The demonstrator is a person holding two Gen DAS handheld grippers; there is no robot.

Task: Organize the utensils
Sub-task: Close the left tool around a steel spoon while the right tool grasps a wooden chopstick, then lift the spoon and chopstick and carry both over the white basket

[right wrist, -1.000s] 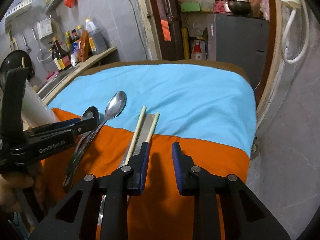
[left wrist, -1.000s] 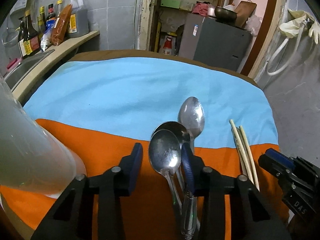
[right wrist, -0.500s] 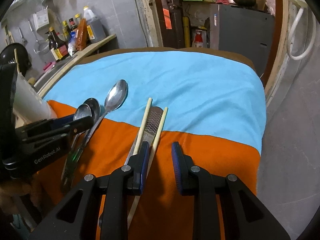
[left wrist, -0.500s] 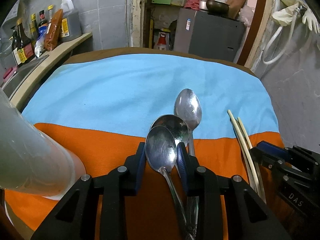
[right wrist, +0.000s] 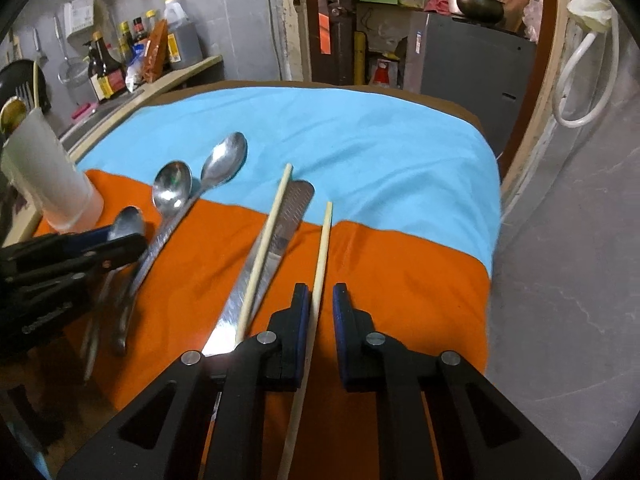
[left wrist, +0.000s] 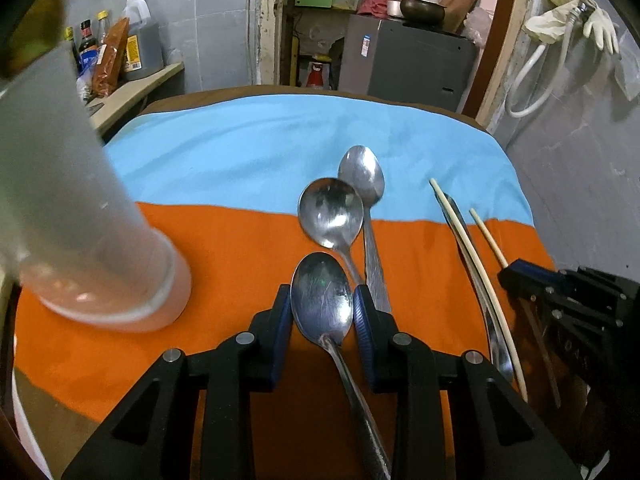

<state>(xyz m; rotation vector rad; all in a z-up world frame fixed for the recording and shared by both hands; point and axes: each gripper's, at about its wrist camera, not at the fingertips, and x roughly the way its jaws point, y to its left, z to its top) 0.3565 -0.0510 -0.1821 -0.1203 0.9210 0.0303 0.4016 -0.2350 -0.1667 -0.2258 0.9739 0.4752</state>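
Three shiny scuffed steel spoons (left wrist: 325, 300)

The right gripper (right wrist: 320, 300) stood with jaws apart astride one chopstick (right wrist: 323, 248), which lay against its left finger. Beside it a second chopstick (right wrist: 267, 236) rested on a knife (right wrist: 280, 236). Further left lay two spoons (right wrist: 172, 190), and the left gripper (right wrist: 120, 240) closed on a third spoon (right wrist: 126, 218) near a white cup (right wrist: 44, 172).

Dim indoor light, fisheye-warped, blurred edges.
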